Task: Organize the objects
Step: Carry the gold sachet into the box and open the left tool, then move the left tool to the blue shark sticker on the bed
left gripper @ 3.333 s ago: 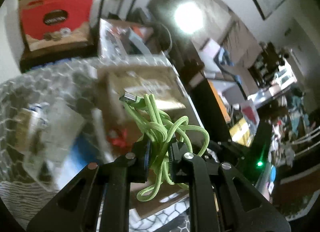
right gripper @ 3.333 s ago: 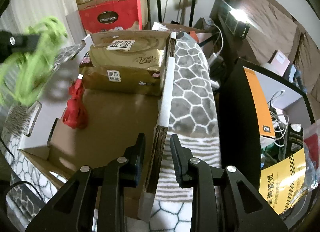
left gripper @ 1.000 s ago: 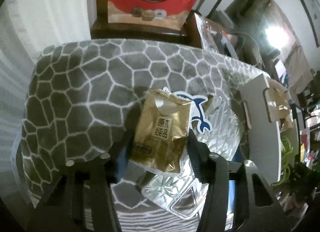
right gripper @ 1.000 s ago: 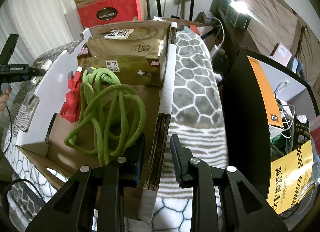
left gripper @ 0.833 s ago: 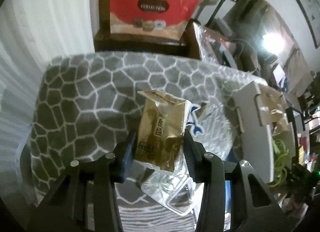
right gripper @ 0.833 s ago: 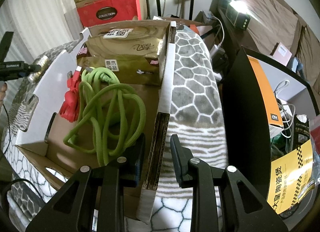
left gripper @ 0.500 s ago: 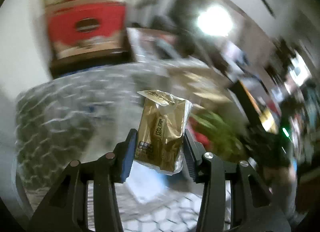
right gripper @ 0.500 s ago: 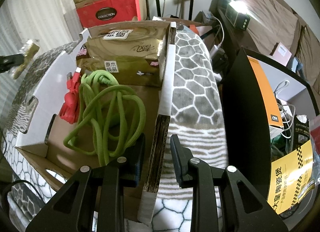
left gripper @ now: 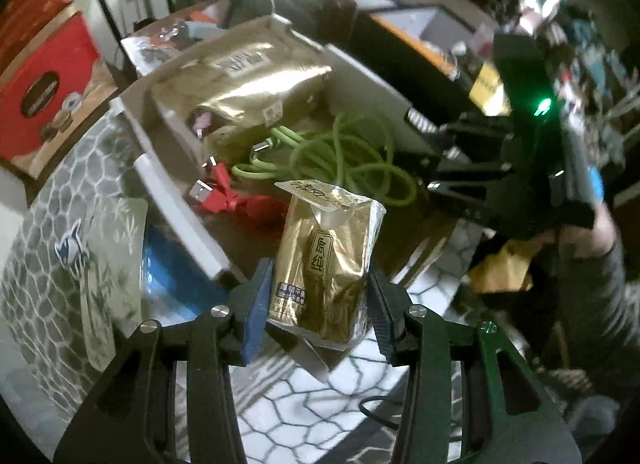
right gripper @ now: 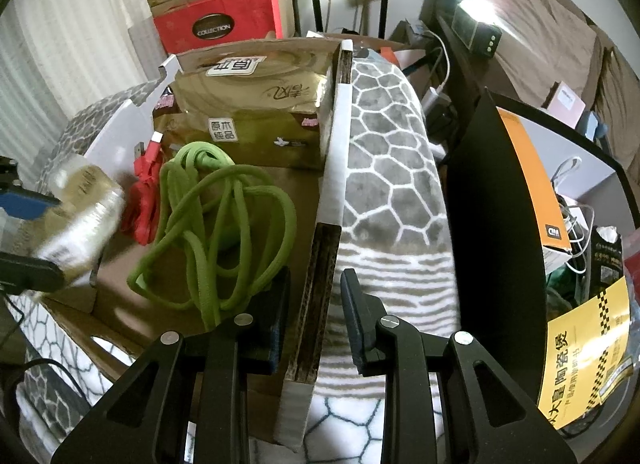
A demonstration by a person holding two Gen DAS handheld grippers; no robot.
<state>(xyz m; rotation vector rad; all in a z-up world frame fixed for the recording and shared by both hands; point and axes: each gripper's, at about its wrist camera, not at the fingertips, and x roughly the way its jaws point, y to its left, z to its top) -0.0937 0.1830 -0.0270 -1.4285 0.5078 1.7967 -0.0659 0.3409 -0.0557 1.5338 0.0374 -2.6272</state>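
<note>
Gold tissue pack (left gripper: pixel 326 260): left gripper (left gripper: pixel 318 296) clamping it, jaws part-open around its sides, pack hanging over cardboard box (left gripper: pixel 180 208) near green cable (left gripper: pixel 344 160) and red cable (left gripper: pixel 228 198).
Right wrist view: right gripper (right gripper: pixel 314 316) pinching box wall (right gripper: pixel 318 284), jaws narrow; pack (right gripper: pixel 78 220) sitting blurred at box's left edge.

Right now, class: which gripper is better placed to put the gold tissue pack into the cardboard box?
Left. The left gripper already holds the gold pack above the box; the right gripper is clamped on the box wall.
</note>
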